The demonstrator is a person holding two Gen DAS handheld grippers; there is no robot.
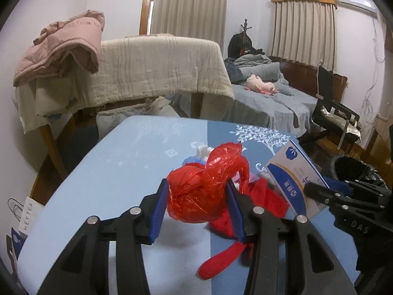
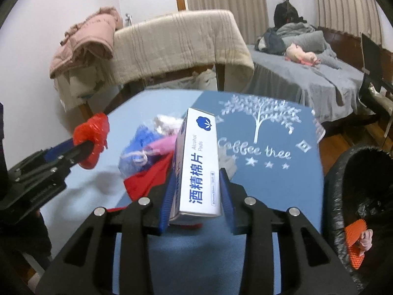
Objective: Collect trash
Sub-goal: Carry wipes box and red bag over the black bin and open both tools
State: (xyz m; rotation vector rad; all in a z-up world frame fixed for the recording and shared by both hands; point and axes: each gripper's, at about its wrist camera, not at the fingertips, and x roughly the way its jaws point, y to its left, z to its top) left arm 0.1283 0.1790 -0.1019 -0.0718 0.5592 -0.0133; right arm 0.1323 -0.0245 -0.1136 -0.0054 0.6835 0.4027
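My left gripper point(image 1: 197, 194) is shut on a crumpled red plastic bag point(image 1: 206, 189) and holds it just above the blue table point(image 1: 110, 172). In the right wrist view the same bag point(image 2: 92, 140) shows at the left, clamped in that gripper. My right gripper point(image 2: 196, 191) is shut on a white and blue alcohol pads box point(image 2: 199, 162), held upright above the table. The box also shows in the left wrist view point(image 1: 294, 174). Between the grippers lies a pile of red cloth point(image 2: 147, 179), blue and pink scraps point(image 2: 145, 142) and white tissue point(image 2: 164, 121).
A black trash bin point(image 2: 356, 196) stands at the table's right edge, with orange netting point(image 2: 356, 243) inside. Behind the table are a cloth-draped frame point(image 1: 159, 66), a pink jacket point(image 1: 66, 46), a bed point(image 1: 270, 98) and a chair point(image 1: 334, 113).
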